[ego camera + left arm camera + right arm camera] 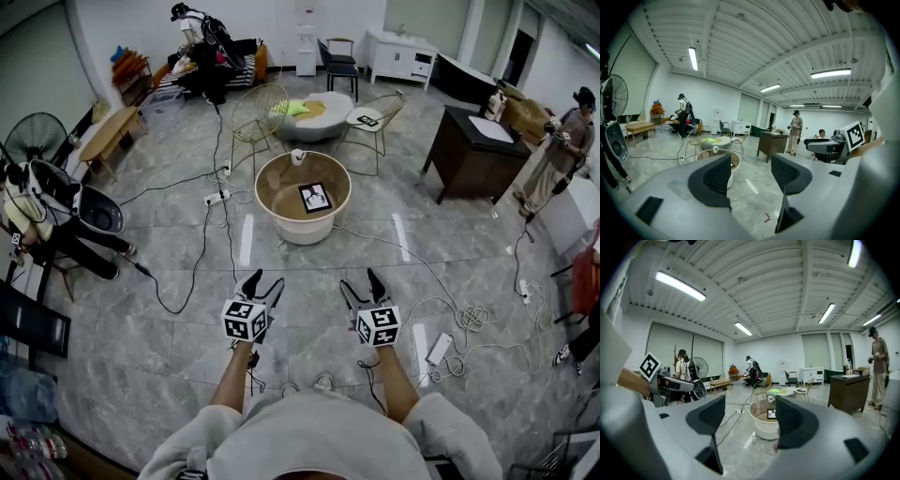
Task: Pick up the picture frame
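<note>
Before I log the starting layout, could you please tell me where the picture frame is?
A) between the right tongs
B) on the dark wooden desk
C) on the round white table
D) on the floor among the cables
C: the picture frame lies on top of the round white table, towards its right side in the head view.

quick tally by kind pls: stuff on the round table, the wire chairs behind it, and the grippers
picture frame: 1
white cup: 1
wire chairs: 2
grippers, left gripper and right gripper: 2
total: 6
</note>
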{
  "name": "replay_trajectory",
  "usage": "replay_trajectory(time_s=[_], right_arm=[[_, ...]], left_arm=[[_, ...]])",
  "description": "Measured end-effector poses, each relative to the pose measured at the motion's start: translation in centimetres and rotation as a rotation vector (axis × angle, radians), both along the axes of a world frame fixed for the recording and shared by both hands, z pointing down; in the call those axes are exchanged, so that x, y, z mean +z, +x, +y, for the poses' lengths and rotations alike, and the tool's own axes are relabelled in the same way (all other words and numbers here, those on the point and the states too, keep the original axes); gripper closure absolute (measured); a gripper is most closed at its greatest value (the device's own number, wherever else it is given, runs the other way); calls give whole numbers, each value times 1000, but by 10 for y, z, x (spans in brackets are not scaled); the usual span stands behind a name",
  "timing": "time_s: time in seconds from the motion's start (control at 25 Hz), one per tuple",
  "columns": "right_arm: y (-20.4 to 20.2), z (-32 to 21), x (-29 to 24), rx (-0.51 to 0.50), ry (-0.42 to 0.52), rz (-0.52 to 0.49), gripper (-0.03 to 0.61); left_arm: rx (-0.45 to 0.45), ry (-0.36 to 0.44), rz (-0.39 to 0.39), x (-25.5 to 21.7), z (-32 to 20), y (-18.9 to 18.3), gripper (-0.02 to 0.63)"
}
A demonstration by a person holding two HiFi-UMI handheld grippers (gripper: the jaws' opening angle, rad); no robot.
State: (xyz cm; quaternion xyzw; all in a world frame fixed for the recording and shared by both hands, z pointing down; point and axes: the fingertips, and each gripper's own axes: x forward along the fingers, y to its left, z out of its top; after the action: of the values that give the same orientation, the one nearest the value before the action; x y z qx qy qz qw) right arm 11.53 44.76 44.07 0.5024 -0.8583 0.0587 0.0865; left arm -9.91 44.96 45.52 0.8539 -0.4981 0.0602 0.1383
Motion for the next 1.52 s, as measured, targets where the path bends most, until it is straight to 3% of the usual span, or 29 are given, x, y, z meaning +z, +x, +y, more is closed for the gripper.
replay_trajectory(time_s=[0.28, 0.52, 0.88, 1.52], right_arm=[[11, -5, -10, -9, 29, 15, 247], [22, -4, -12, -30, 32, 14, 255], [39, -14, -4, -36, 27, 26, 261], [45, -77, 19, -32, -3, 46, 279]], left_arm=[[15, 25, 10, -8, 1, 19, 368], [-26, 47, 1, -16, -2, 28, 369], [-53, 27, -14, -6, -12, 43, 371], [-51, 34, -35, 11, -77, 52, 371]])
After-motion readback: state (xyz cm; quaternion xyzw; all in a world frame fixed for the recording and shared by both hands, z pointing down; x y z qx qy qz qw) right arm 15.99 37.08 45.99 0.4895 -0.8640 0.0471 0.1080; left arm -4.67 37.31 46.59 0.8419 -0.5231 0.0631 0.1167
